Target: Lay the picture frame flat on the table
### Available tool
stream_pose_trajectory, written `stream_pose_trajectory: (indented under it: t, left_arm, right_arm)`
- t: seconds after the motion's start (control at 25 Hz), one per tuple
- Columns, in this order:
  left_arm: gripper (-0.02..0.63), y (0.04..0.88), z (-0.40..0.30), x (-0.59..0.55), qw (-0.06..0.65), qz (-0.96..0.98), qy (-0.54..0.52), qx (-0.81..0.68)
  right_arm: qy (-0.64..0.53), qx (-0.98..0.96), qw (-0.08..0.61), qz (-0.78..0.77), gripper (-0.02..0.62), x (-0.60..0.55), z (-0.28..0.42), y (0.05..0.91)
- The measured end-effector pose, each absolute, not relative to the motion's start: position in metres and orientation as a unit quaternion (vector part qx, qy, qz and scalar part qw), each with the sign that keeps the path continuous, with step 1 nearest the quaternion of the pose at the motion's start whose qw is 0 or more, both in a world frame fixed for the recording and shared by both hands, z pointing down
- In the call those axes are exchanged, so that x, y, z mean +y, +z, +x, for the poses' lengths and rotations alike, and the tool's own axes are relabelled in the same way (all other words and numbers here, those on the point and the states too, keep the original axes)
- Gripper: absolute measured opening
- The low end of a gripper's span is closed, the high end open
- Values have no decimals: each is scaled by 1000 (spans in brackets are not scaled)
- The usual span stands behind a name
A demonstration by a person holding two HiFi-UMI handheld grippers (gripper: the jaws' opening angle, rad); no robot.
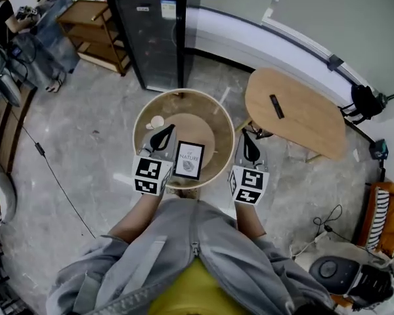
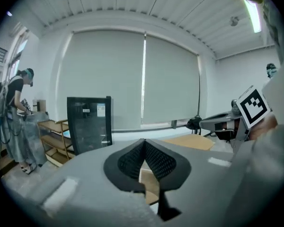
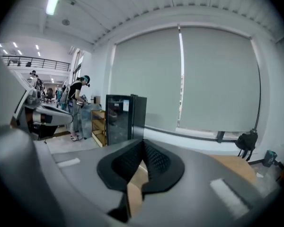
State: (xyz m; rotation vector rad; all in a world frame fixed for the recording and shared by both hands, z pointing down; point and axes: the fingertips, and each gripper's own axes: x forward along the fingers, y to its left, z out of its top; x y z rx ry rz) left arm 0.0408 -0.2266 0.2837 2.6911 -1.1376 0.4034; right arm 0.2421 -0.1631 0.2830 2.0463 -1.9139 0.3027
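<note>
Lying on the near side of the round table [image 1: 204, 102], the picture frame [image 1: 188, 159] shows a dark border around a white print lettered NATURE. You hold the left gripper [image 1: 165, 131] just left of it and the right gripper [image 1: 247, 136] further right, both with jaws pressed together, empty.

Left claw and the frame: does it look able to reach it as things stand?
Probably yes. In the head view the left claw hangs just left of the frame over the round table, with nothing between them. Its jaws are shut, so they would have to open first.
</note>
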Motion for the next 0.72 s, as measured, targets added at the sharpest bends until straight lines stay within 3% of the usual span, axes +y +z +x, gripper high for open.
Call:
stream_pose_trajectory:
  t: [0.32,0.72]
  left_arm:
    - [3,195,32,-201,41,919,41,-391]
    - [3,188,46,-177,26,918,33,-395]
  right_arm:
    - [30,-701,68,710,0,-146,202,192]
    - [7,-714,60,698,0,-126,207,181]
